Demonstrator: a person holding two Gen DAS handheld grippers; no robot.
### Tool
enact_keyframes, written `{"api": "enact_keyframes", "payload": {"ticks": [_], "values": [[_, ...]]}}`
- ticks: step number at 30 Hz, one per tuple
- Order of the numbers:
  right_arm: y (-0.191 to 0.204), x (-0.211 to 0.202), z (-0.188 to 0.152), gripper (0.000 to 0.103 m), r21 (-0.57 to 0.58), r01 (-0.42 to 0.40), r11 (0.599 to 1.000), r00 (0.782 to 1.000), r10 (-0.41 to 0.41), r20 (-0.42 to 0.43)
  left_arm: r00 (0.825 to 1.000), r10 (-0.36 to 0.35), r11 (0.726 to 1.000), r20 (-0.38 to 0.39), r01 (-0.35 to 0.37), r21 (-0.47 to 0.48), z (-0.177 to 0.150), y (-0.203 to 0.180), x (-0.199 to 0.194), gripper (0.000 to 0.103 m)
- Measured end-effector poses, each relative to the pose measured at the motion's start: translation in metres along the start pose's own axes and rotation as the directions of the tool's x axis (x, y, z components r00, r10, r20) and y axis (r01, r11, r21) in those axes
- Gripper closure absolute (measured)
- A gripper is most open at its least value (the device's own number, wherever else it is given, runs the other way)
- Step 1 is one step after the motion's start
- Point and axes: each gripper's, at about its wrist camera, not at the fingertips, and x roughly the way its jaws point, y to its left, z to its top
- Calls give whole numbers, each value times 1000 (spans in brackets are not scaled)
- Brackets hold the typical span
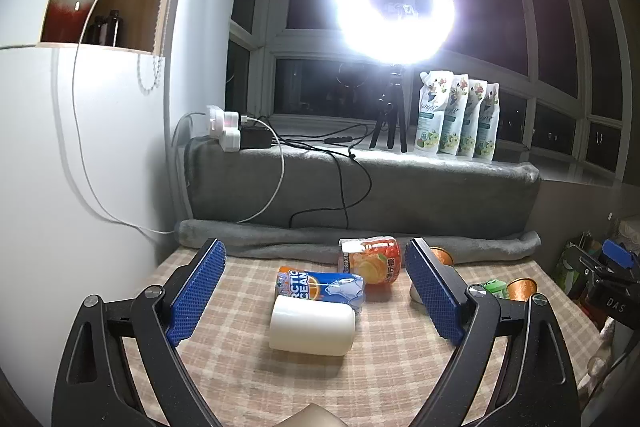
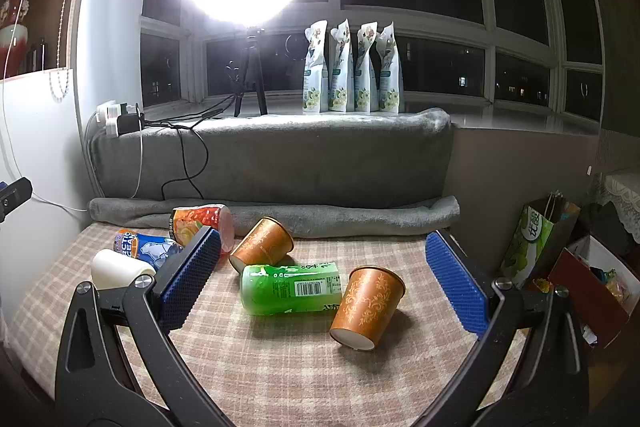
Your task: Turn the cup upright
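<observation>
Right now both tools hang spread wide above the counter [image 2: 280,379], holding nothing, so this looks like the approach step, before any grasp.

From the right tool [image 2: 324,283], the near cup [image 2: 366,303] lies just ahead, between the fingers and slightly toward the right one. It is tipped over, white base toward the tool, mouth raised and leaning against the green bottle [image 2: 290,289]. A far cup [image 2: 262,241] lies beyond the bottle, ahead toward the left finger, also on its side. Neither is upright, so the task is undone.

From the left tool [image 1: 316,291], a white cylinder [image 1: 312,325] lies straight ahead between the fingers, touching a blue can [image 1: 320,287] behind it. An orange can [image 1: 370,265] lies farther ahead. The two cups show only as slivers past the right finger.

My judgement: the near cup is the likeliest target, and the right tool is best placed. The next move calls for lowering it so the pads straddle the cup's wall, closing gently since thin paper would crush, then lifting clear of the bottle and rotating until the base faces down. The bottle may roll once the cup leaves it.

Readable writing: the blue can says "ARCTIC OCEAN", partly cut off. The green bottle carries a barcode and Chinese characters too small to read. The orange can shows fruit pictures and Chinese text, likewise illegible. The other tool, glimpsed right of the left tool, bears "DAS".
</observation>
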Motion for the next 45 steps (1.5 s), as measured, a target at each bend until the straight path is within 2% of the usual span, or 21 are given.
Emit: {"api": "enact_keyframes", "payload": {"ticks": [45], "values": [[4, 5, -7, 0, 9, -5, 1000, 1000, 5, -18, 1000, -4, 1000, -5, 4, 4, 1, 1, 3, 12]]}}
